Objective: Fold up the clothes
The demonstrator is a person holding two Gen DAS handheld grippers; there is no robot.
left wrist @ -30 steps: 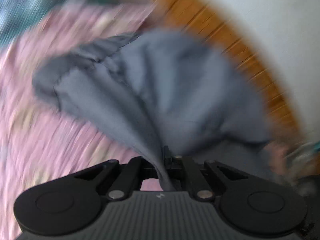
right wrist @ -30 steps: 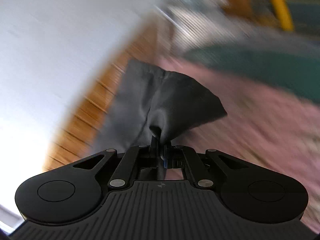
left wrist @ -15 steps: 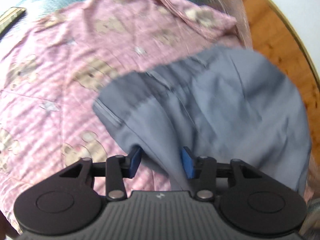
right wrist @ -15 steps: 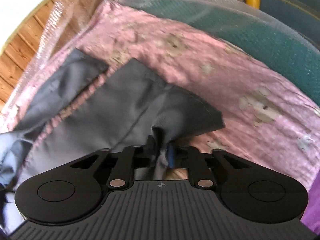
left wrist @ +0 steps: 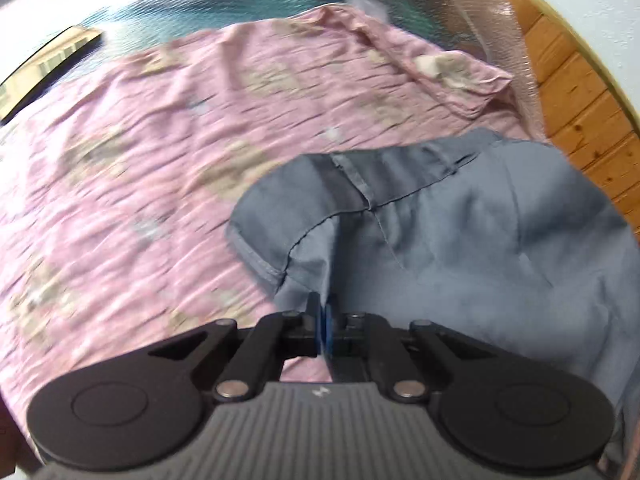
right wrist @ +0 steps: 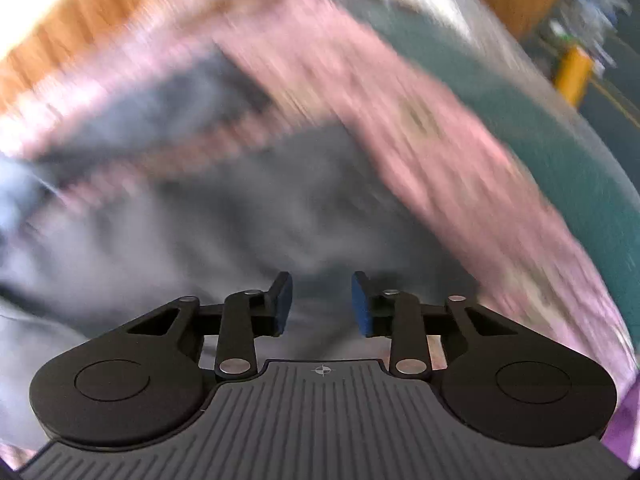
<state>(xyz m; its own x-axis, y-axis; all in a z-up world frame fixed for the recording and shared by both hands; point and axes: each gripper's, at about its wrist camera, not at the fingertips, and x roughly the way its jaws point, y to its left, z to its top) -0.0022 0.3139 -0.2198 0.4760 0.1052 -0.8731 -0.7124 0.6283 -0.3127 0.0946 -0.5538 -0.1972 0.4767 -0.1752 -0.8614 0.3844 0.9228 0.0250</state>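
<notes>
grey cotton garment (left wrist: pixel 460 240) lies rumpled on my pink bear-print bedsheet (left wrist: pixel 160 160), mid-fold. my left gripper (left wrist: pixel 324 316) is pressed together at its edge; whether cloth is caught between the pads is unclear. my right gripper (right wrist: pixel 322 304), jaws just closing slightly, stands spread above the grey cloth, gripping nothing. next, i judge, a fresh pinch and a smoothing pull. the right view is smeared with blur.

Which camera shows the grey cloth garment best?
The left wrist view. There the grey cloth garment is sharp: its seams, hem and folds show as it lies on the pink patterned sheet. The right wrist view shows the same garment only as a blurred grey mass, with no seams to make out.
</notes>
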